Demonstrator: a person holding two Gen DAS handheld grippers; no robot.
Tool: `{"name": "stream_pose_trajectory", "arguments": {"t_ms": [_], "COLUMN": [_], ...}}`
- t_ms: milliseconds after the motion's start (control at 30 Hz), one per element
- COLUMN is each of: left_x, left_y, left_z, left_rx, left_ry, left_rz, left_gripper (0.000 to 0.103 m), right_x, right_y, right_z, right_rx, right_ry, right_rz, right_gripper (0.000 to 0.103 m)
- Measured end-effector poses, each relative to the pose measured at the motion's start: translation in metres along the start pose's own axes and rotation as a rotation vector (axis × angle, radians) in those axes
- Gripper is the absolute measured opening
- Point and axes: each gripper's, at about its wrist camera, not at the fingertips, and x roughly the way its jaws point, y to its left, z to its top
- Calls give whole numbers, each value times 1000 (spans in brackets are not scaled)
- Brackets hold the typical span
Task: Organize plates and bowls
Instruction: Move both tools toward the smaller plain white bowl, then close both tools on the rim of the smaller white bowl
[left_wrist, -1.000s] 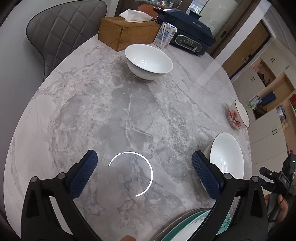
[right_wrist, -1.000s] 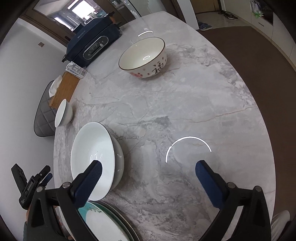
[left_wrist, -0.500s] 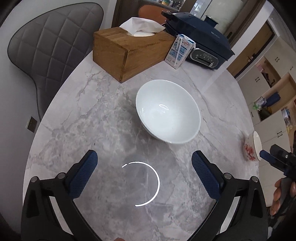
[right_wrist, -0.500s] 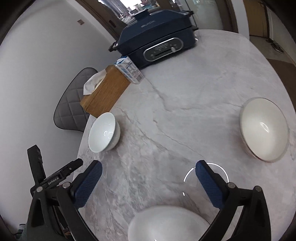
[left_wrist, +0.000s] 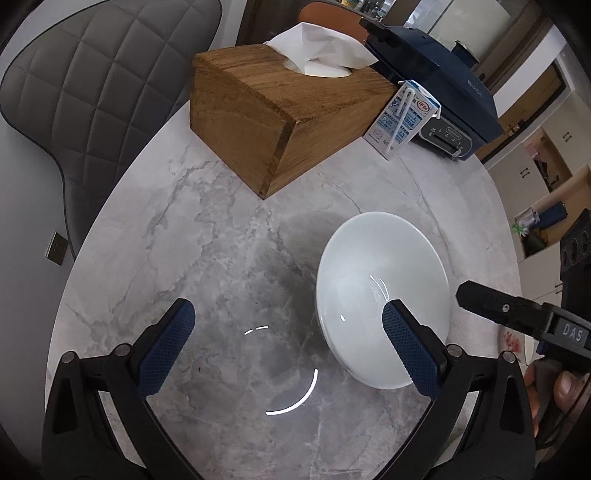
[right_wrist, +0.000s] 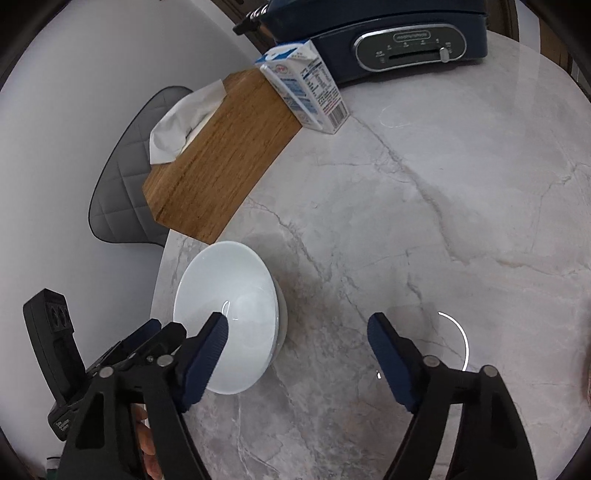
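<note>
A plain white bowl (left_wrist: 380, 280) stands upright on the grey marble table (left_wrist: 207, 258). My left gripper (left_wrist: 288, 343) is open and empty; its right finger lies over the bowl's near rim and its left finger is over bare table. In the right wrist view the same bowl (right_wrist: 229, 310) sits at the lower left, and my right gripper (right_wrist: 295, 350) is open and empty with its left finger over the bowl's rim. The right gripper's body also shows at the right edge of the left wrist view.
A wooden tissue box (left_wrist: 280, 118), a small milk carton (left_wrist: 402, 118) and a dark blue electric cooker (left_wrist: 443, 85) stand at the far side of the table. A grey quilted chair (left_wrist: 92, 92) is beyond the table's left edge. A floral bowl (left_wrist: 511, 341) peeks out at the right.
Both grippers have moved forward across the table toward the white bowl, which is now close in both views. The white and green plates have left view. Both grippers stay open.
</note>
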Motion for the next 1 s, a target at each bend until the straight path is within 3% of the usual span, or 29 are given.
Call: {"name": "stream_pose_trajectory", "arguments": {"t_ms": [67,167,200,233,300,400,533,733,1000], "left_x": [3,13,16,19,27,31,34,34,-6], "left_y": [1,0,-1,-2,-1,-5,-20,-30,-49], "left_z": [-1,1,2,2,3,3,4,2,-12], "left_rx": [6,26,31,32,22,35,68,73,111], "left_ry": [3,23,28,32,65,68,79,94,58], "left_rz": [2,8,6,7,-3,1,-23,-22,-24], "left_gripper": [101,96,85,63,35,27,6,6,6], "right_x": [11,24,27,30,35,40,41,39,8], "right_y": [2,4,5,5,6,6,10,9,18], "right_z": [0,1,0,1,0,-1,-1,-3,-9], "right_rx": [-18,-23,-24,-28,-35,-31,-42,-22,-42], "right_ry": [25,55,61,66,80,96,107,112,86], "right_rz": [-5,2,2,1,-4,1,22,24,23], "right_gripper": [65,62,60,50,40,34,14,13,13]}}
